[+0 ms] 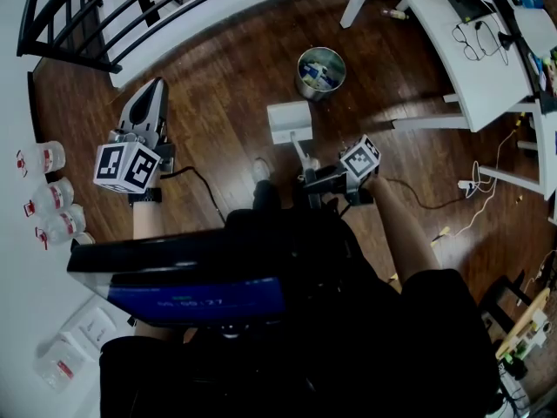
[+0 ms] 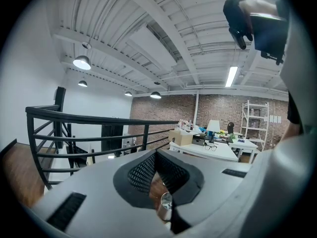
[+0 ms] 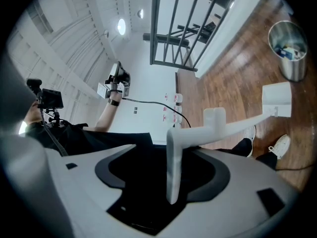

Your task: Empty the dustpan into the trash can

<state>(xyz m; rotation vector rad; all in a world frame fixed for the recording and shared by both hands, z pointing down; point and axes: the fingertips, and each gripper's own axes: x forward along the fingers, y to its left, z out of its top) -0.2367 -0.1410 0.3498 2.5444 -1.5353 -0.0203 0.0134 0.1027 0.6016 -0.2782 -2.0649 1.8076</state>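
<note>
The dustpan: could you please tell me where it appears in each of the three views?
Head view: the dustpan sits at centre, just below the trash can.
Left gripper view: not in it.
Right gripper view: the dustpan is at the right edge, handle running back between the jaws.
Shared landmark: the black railing, in all three.

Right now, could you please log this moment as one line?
left gripper: shut, empty; right gripper: open around dustpan handle; dustpan: beside trash can
</note>
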